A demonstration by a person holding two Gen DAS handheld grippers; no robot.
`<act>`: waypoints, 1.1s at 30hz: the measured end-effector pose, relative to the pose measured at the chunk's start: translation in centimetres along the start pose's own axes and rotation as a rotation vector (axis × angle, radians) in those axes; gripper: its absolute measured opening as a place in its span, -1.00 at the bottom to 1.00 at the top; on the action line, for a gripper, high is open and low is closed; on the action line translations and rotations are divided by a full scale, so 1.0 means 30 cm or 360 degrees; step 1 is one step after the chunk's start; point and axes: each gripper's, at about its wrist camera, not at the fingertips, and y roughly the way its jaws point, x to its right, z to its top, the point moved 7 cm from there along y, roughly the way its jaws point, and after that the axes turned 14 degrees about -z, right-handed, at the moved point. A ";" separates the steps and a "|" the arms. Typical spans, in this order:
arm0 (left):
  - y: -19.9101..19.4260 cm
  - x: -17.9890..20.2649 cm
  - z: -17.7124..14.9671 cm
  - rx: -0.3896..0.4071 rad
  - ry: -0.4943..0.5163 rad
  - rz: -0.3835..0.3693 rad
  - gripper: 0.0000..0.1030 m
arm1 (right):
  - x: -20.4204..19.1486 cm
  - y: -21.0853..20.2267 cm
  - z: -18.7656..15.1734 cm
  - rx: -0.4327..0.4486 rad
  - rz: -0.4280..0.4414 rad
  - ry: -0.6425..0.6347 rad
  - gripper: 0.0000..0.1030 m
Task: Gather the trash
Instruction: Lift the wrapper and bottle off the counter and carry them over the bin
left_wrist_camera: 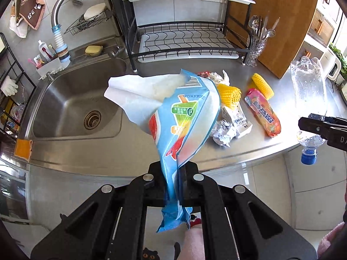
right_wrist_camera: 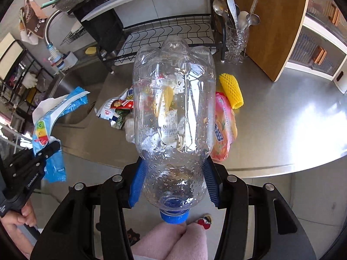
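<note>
My left gripper (left_wrist_camera: 173,186) is shut on a blue and white ice-pop wrapper (left_wrist_camera: 184,117), which hangs up above the counter edge with its torn white inside showing; the same wrapper (right_wrist_camera: 49,130) appears at the left of the right wrist view. My right gripper (right_wrist_camera: 173,184) is shut on a clear plastic bottle (right_wrist_camera: 173,108) with a blue cap (right_wrist_camera: 174,216), its blue pads (right_wrist_camera: 136,186) pressing the shoulder near the neck. The bottle (left_wrist_camera: 308,95) also shows at the right of the left wrist view. On the steel counter (right_wrist_camera: 282,130) lie yellow foam nets (left_wrist_camera: 261,85), an orange snack packet (left_wrist_camera: 263,114), crumpled foil (left_wrist_camera: 223,132) and other wrappers (right_wrist_camera: 115,110).
A steel sink (left_wrist_camera: 76,106) with a curved tap (left_wrist_camera: 65,6) lies at the left. A black dish rack (left_wrist_camera: 184,36) stands behind the trash, a glass cutlery holder (right_wrist_camera: 236,41) and a wooden board (right_wrist_camera: 271,21) to its right. A person's pink-clad legs (right_wrist_camera: 173,242) are below.
</note>
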 end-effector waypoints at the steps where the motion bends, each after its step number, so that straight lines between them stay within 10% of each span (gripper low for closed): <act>1: 0.001 0.013 -0.031 -0.0009 -0.0009 -0.0005 -0.90 | 0.002 0.002 -0.031 -0.0009 0.0004 -0.0007 -0.02; 16: 0.190 0.098 -0.545 -0.0253 -0.0201 -0.0088 -0.90 | -0.043 0.236 -0.554 -0.0339 0.0165 -0.0189 -0.02; 33: 0.877 -0.018 -0.911 -0.0537 -0.0282 -0.0287 -0.91 | -0.130 0.892 -0.838 -0.0667 0.0257 0.0111 -0.02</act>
